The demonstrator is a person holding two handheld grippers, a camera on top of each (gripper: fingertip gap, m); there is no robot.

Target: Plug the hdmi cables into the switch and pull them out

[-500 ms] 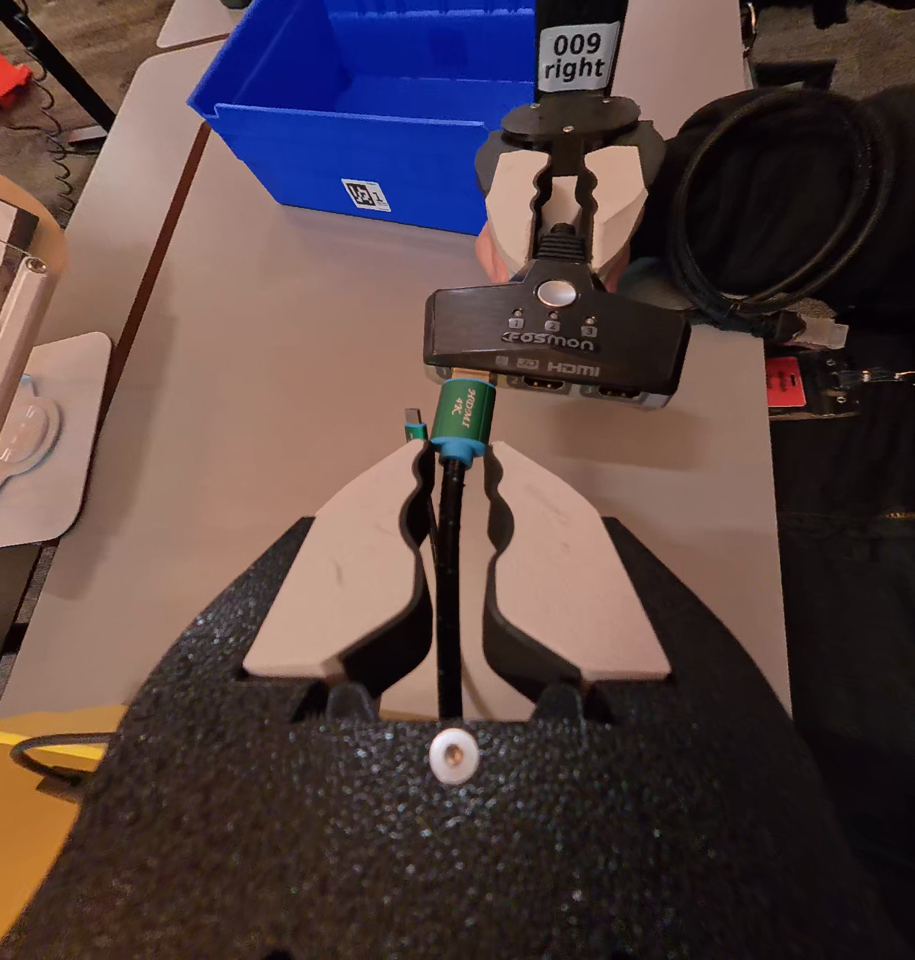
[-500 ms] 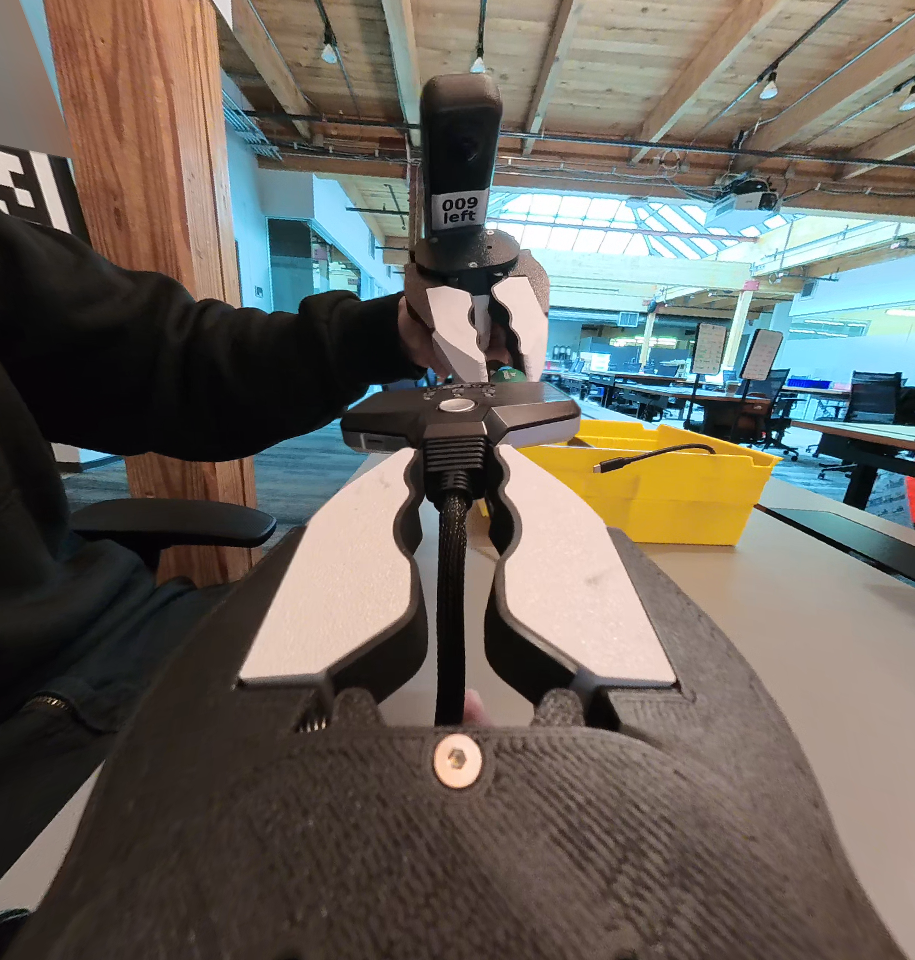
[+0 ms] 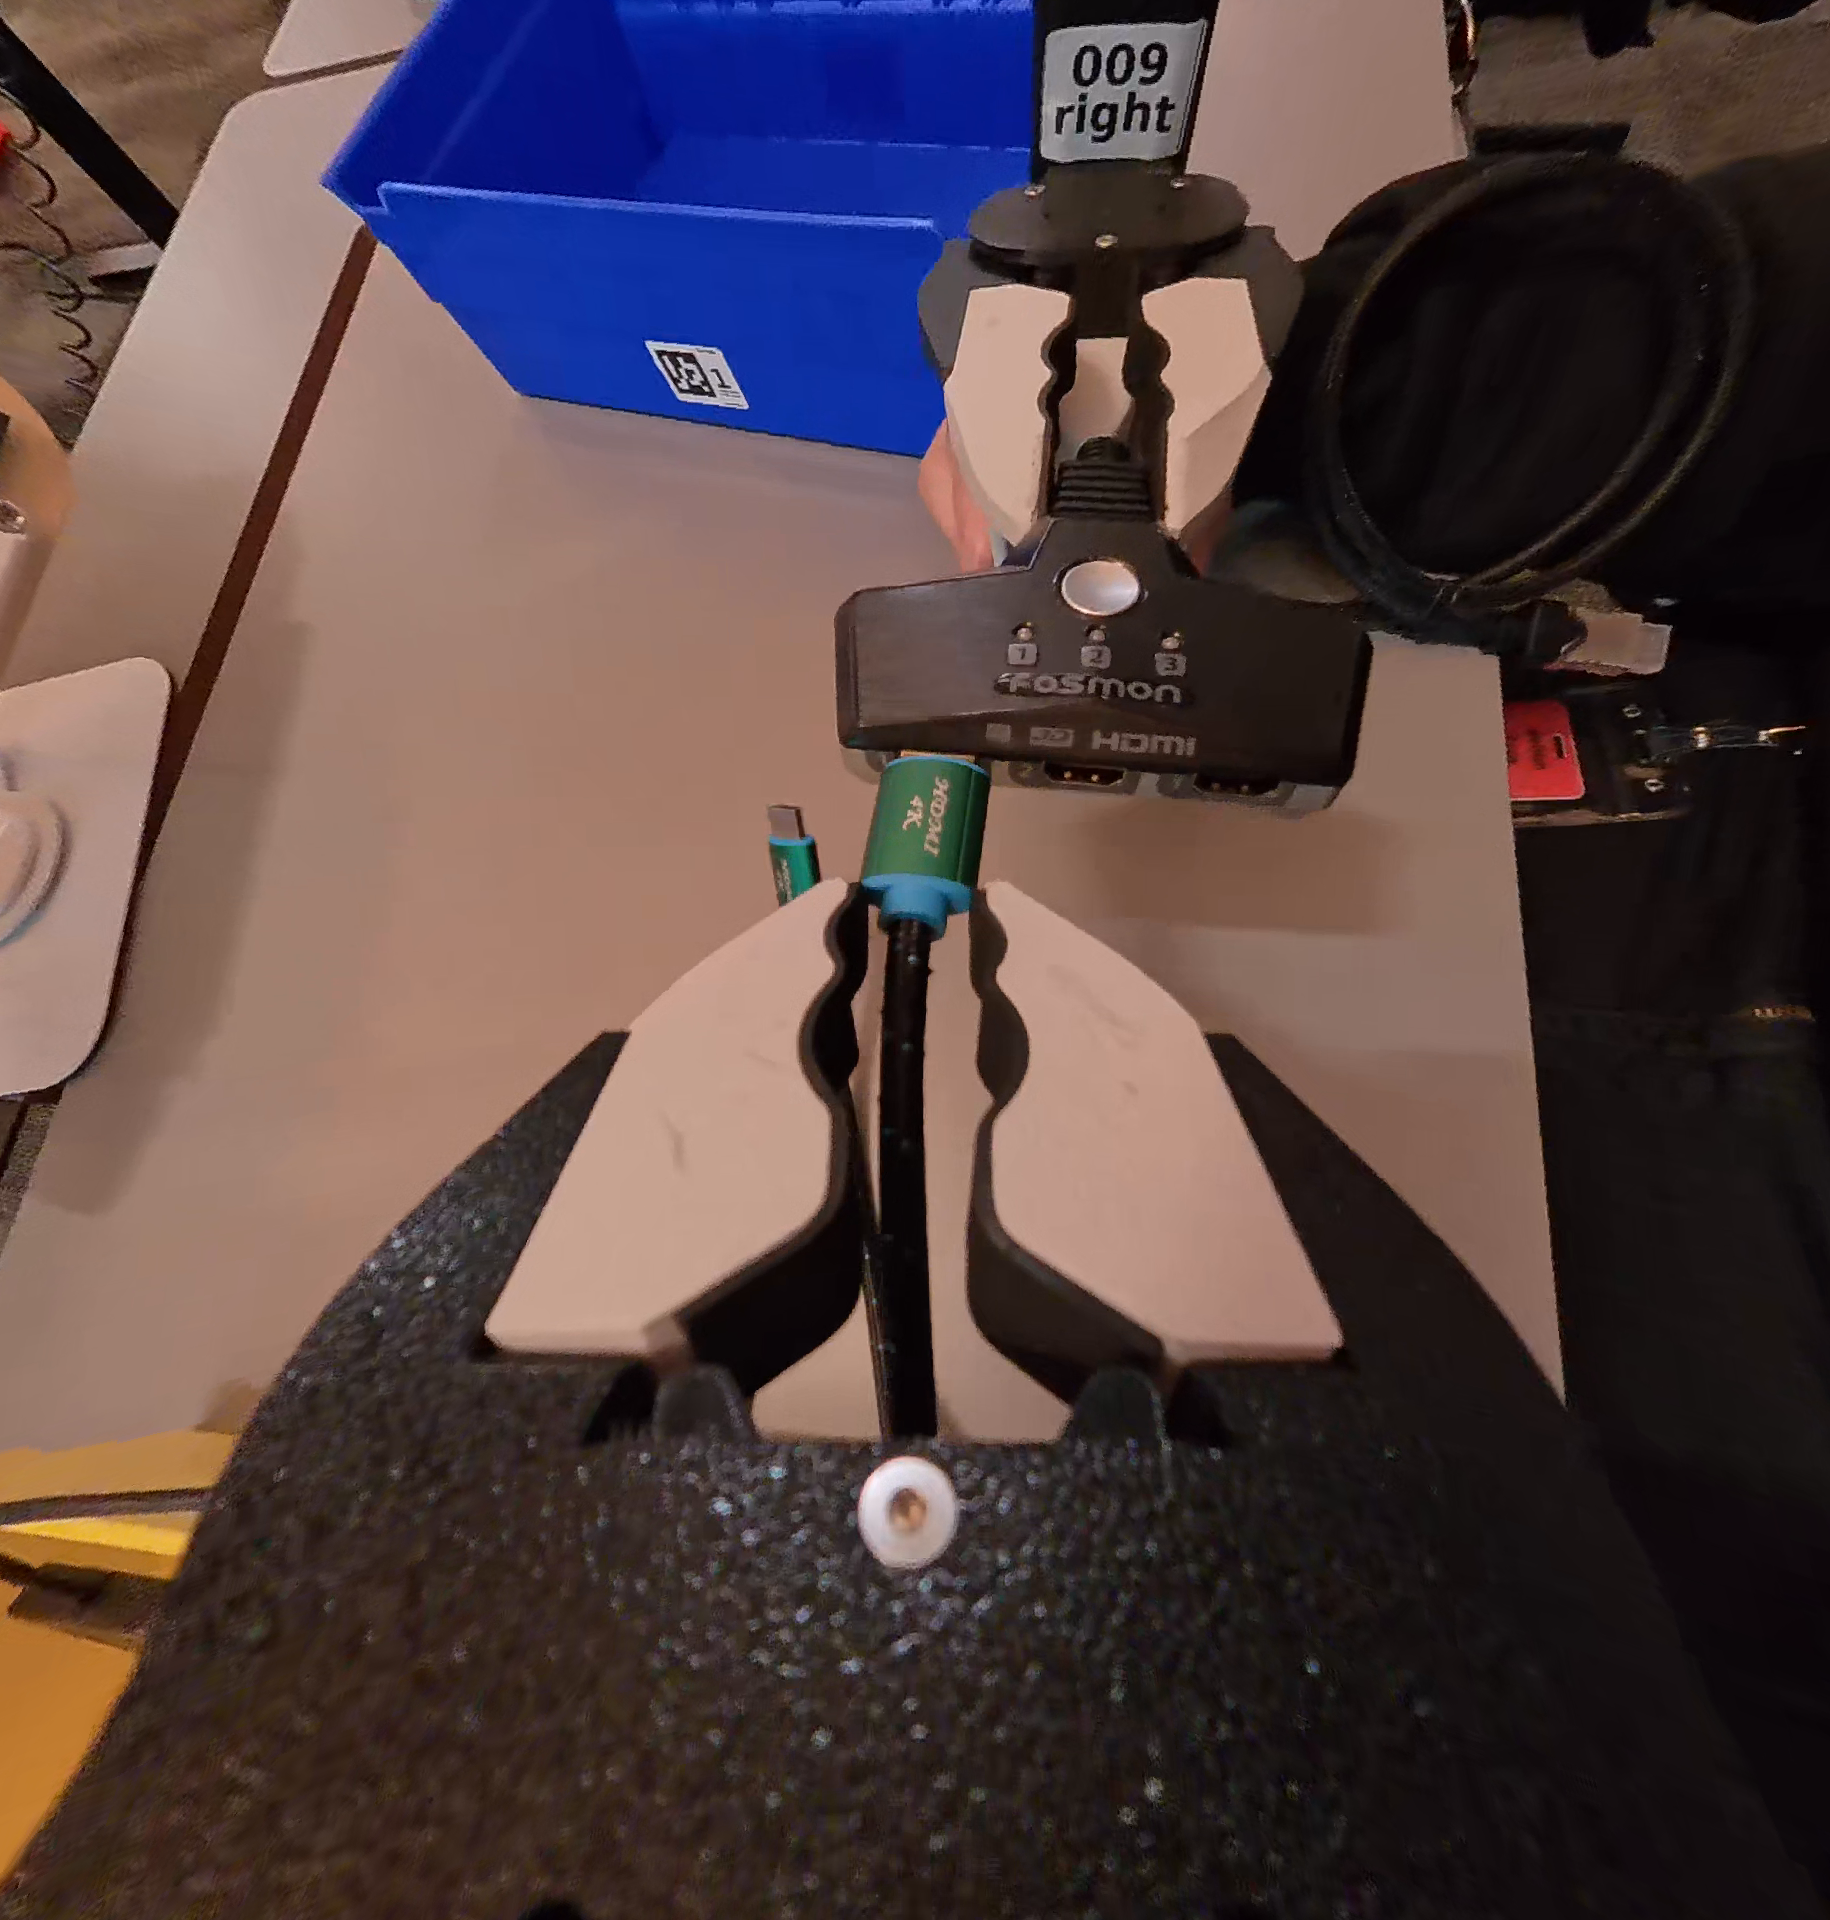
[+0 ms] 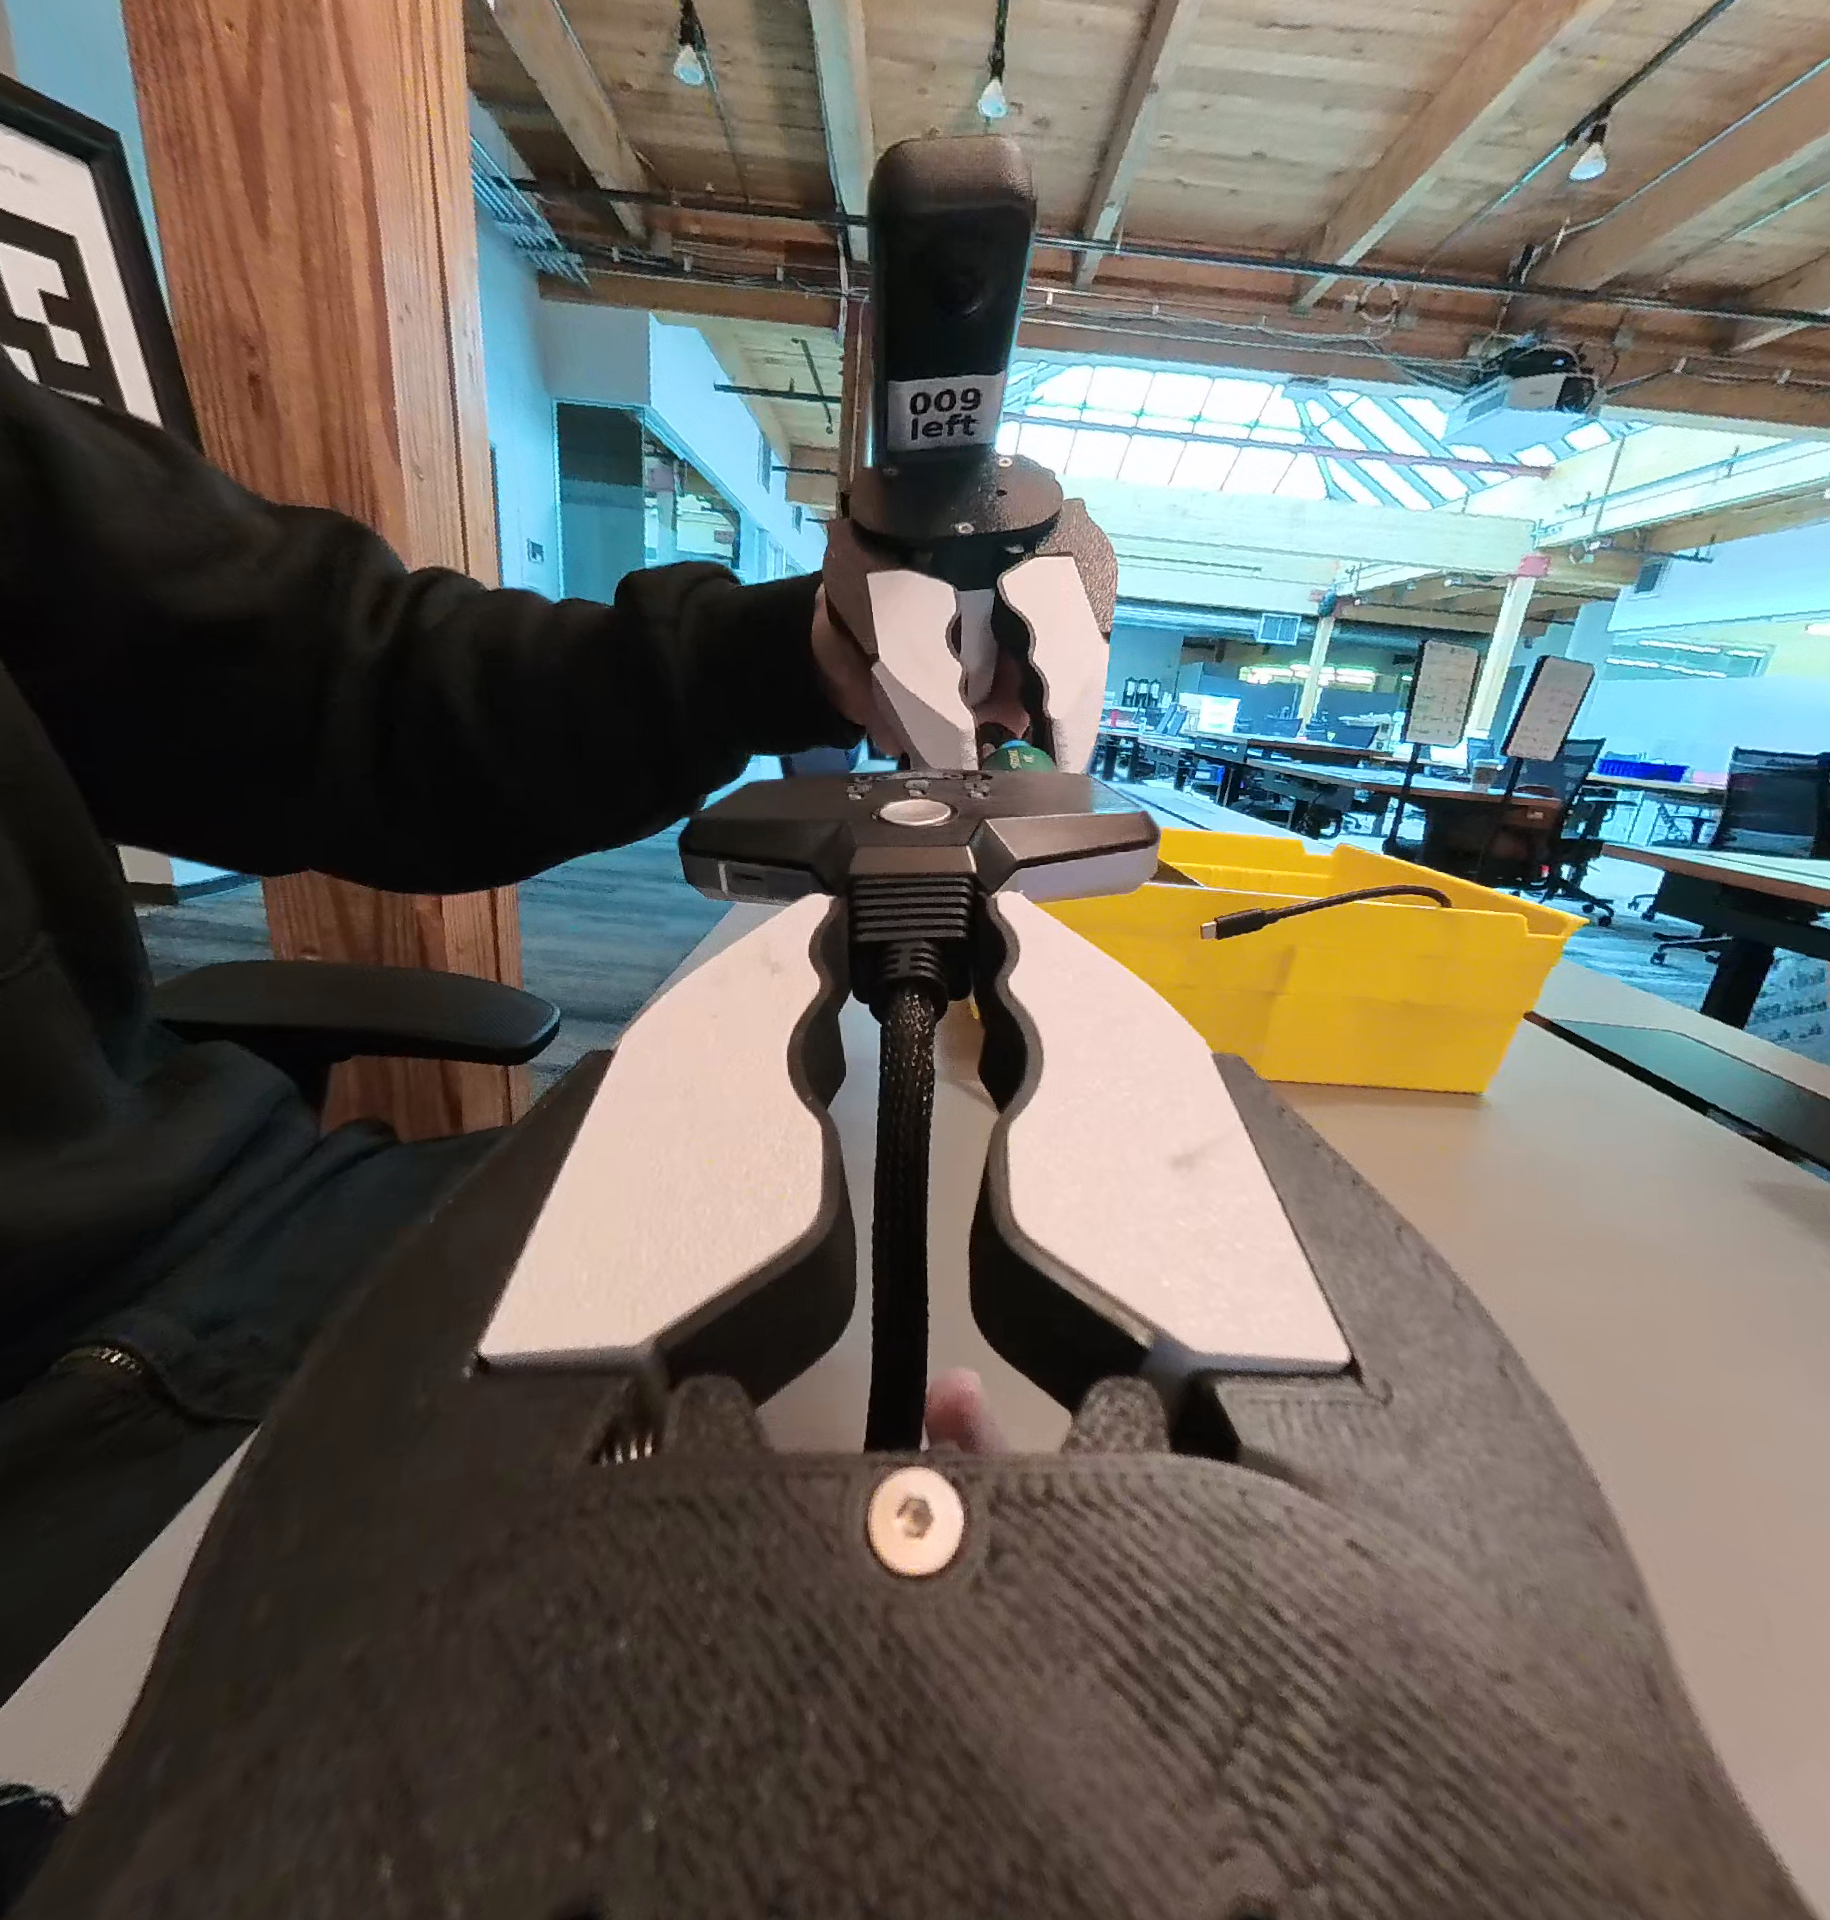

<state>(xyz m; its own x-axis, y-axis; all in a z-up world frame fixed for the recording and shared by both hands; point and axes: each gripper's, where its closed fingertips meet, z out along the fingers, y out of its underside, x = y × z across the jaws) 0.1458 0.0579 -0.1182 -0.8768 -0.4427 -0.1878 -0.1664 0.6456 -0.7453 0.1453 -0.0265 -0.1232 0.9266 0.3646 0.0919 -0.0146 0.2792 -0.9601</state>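
The black HDMI switch (image 3: 1098,665) is held up above the grey table (image 3: 537,727). My right gripper (image 4: 911,909) is shut on the ribbed cable boot at the switch's back (image 4: 909,821); it also shows in the left wrist view (image 3: 1103,457). My left gripper (image 3: 919,904) is shut on the blue collar of a green HDMI plug (image 3: 926,821). The plug sits in the switch's left port with a sliver of gold metal showing. The other two ports are empty. A second green plug (image 3: 791,857) lies on the table beside my left fingertips.
A blue bin (image 3: 682,260) stands at the table's far side. A yellow bin (image 4: 1306,966) with a thin black cable (image 4: 1326,904) stands behind my left gripper. A coiled black cable (image 3: 1513,384) rests on the person's lap, right of the switch.
Hardly anything. Both grippers keep their grips, and the green plug stays at the switch's left port.
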